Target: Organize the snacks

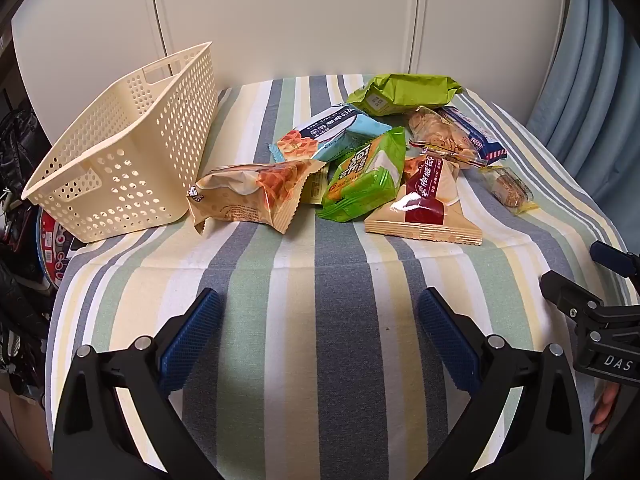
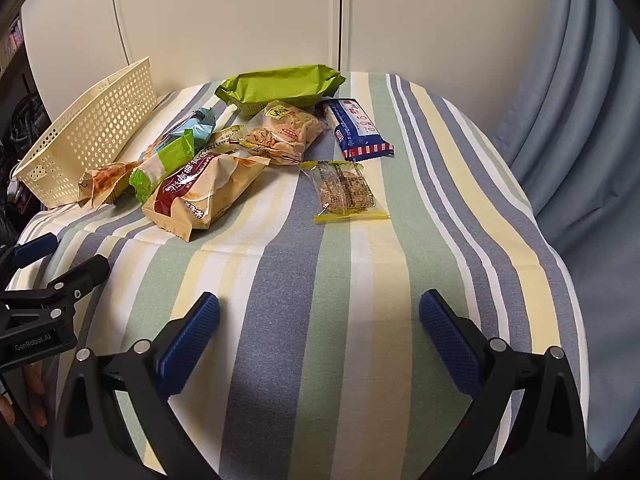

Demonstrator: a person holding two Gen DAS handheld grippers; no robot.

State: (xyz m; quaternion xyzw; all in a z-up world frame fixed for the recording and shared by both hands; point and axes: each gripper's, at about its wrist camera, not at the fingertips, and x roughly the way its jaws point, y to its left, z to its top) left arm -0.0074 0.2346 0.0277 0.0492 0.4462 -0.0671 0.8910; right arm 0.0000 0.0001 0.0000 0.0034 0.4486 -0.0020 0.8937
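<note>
Both tools gaping, empty, left tool (image 1: 318, 330), right tool (image 2: 319, 332), basket (image 1: 120, 160) interior visible from left only

- Even, soft indoor light; colours read clearly, both views sharp at the centre.
- Glare spots on the beige snack packet (image 1: 420, 200).
- Soft shadows on the striped tablecloth (image 2: 340, 320).
- Fisheye bends the edges; corners fall dark.

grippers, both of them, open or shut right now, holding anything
Left gripper: jaws open, holding nothing.
Right gripper: jaws open, holding nothing.
</note>
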